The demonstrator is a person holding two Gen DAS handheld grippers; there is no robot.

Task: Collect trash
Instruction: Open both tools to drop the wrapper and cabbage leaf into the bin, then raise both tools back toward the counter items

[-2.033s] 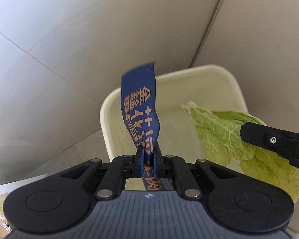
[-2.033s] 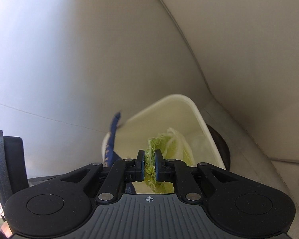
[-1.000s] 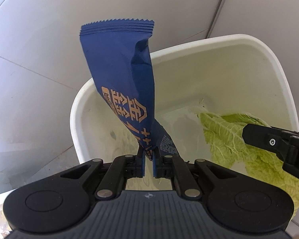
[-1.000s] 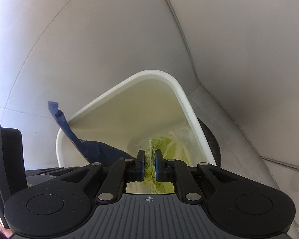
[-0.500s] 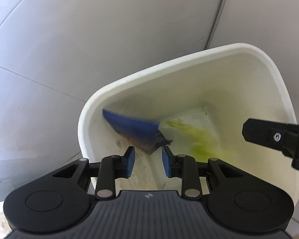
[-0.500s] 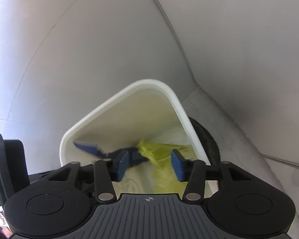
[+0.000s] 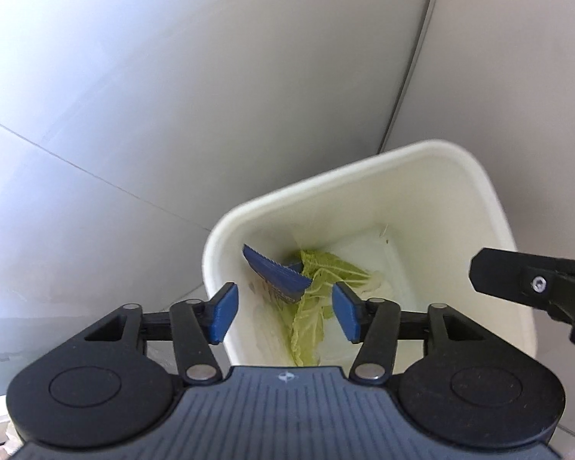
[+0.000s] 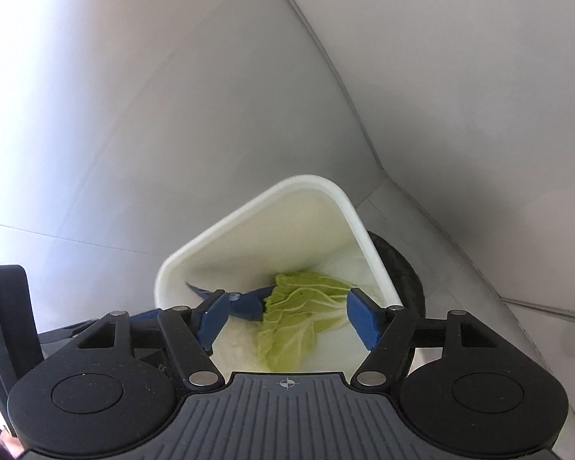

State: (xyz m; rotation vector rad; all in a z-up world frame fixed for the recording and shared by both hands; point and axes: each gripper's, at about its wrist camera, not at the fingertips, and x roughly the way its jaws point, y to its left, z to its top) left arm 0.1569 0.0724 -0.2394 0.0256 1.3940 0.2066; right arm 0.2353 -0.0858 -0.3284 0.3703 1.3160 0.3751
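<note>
A white bin (image 7: 490, 199) stands on the floor below both grippers; it also shows in the right wrist view (image 8: 349, 207). Inside it lie a blue snack wrapper (image 7: 276, 272) and a green cabbage leaf (image 7: 310, 306). The right wrist view shows the same wrapper (image 8: 247, 303) and leaf (image 8: 291, 326) in the bin. My left gripper (image 7: 283, 312) is open and empty above the bin. My right gripper (image 8: 285, 320) is open and empty above it too; part of it shows at the right of the left wrist view (image 7: 533, 283).
Pale grey floor tiles and a wall corner (image 7: 414, 61) surround the bin. A dark round object (image 8: 398, 272) sits behind the bin's right side. A light curved surface (image 8: 460, 76) rises to the right.
Both grippers opened and let go: the blue wrapper and the cabbage leaf fell into the bin and now lie at its bottom. The jaws have spread wider since half a second ago.
</note>
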